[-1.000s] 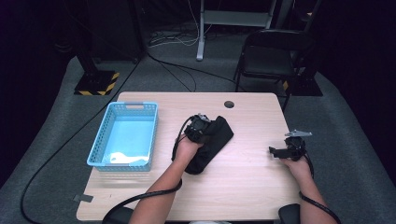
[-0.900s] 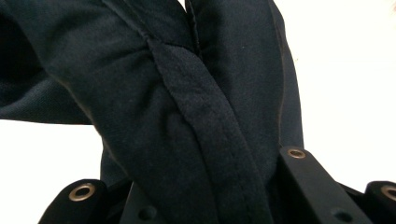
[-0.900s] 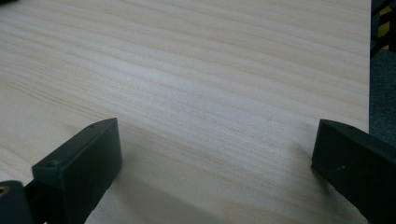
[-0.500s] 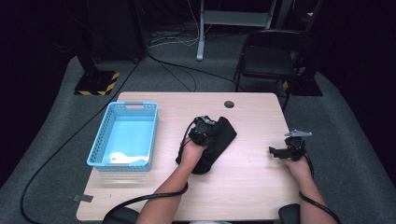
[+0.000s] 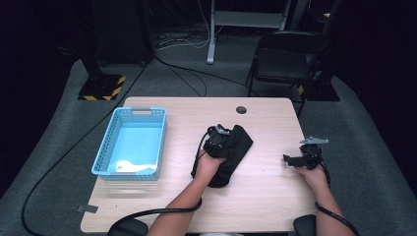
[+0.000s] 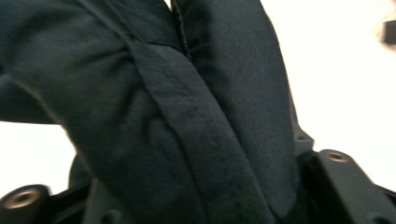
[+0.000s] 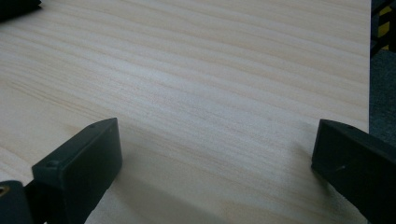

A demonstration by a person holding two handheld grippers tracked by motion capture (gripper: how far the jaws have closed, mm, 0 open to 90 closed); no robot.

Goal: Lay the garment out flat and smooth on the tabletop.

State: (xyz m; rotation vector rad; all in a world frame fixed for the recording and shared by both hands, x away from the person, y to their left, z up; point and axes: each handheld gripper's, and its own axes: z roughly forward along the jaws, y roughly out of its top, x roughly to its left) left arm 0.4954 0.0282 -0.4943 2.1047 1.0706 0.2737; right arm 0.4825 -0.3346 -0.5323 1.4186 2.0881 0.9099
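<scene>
Closest to you, your left gripper [image 5: 218, 143] sits on the black cloth [image 5: 231, 152] in the middle of the table [image 5: 265, 196]. In the left gripper view the fabric [image 6: 187, 121] is bunched right over the jaws, so I can't tell whether they're pinching it. Your right gripper [image 5: 296, 160] rests near the table's right edge, jaws spread wide over bare wood, well apart from the cloth. Farther left is the blue basket [image 5: 105, 160]. Beyond the table stands a black chair [image 5: 287, 59].
</scene>
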